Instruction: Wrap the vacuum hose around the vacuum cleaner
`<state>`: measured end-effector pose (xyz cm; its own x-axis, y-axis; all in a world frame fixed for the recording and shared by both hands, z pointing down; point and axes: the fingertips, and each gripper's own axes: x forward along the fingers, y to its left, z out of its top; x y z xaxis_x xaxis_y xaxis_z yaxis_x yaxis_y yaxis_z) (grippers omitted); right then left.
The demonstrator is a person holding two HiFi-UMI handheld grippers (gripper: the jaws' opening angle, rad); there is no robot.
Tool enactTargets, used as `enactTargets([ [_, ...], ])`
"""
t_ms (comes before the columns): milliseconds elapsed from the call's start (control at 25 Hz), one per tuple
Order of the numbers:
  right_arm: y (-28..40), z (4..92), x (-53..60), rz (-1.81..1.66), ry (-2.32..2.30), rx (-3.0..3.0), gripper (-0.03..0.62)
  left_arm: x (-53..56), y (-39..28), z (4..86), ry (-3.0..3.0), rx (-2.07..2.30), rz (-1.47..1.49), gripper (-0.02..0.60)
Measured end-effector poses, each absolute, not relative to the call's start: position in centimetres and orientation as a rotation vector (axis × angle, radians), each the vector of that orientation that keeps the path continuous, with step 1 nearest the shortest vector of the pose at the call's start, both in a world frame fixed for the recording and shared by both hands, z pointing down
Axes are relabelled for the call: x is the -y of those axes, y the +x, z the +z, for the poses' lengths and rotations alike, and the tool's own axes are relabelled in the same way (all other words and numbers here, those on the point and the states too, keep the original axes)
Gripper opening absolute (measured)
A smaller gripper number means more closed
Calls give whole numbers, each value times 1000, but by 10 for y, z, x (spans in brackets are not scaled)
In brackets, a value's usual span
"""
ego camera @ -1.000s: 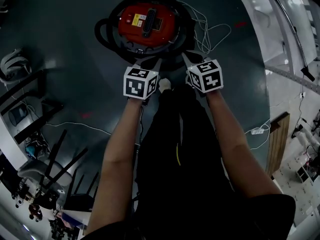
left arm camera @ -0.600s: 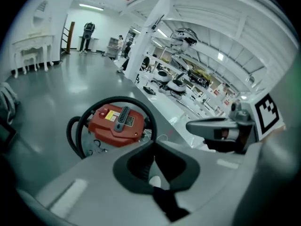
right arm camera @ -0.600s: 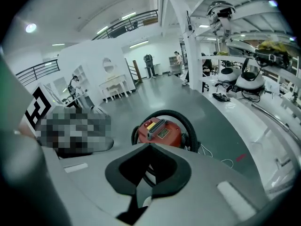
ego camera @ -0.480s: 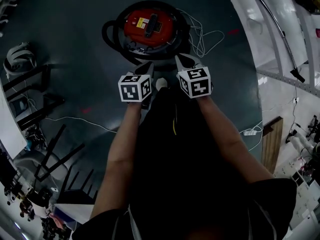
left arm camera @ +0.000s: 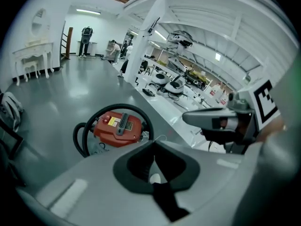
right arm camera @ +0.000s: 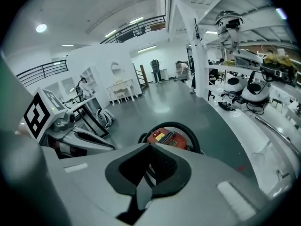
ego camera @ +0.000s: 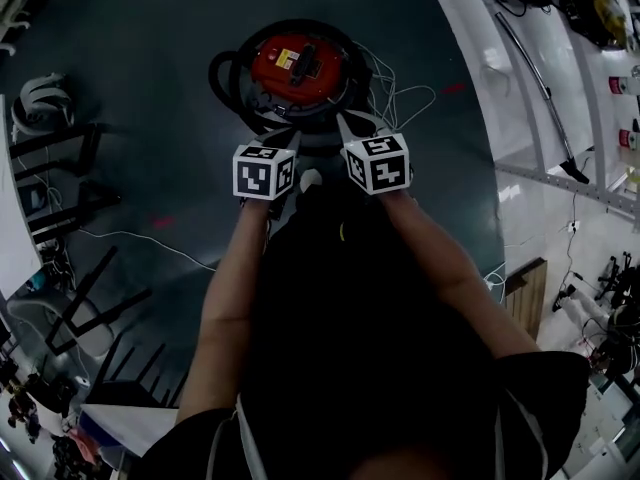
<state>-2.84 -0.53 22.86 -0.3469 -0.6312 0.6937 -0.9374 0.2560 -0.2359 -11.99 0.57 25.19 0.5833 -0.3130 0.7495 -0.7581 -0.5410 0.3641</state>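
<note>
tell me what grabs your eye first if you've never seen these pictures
The red vacuum cleaner stands out on the dark floor at the top centre of the head view, with its black hose looped round it. Just below it, the left gripper and right gripper hang side by side, both shut and empty, each carrying a black-and-white marker cube.
</note>
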Motion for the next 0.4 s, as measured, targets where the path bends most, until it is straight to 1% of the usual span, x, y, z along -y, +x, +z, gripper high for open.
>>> enactTargets([
  [400, -19, 219, 17, 861, 1441, 2067, -5, 10, -121, 236, 2127, 882, 805, 11],
])
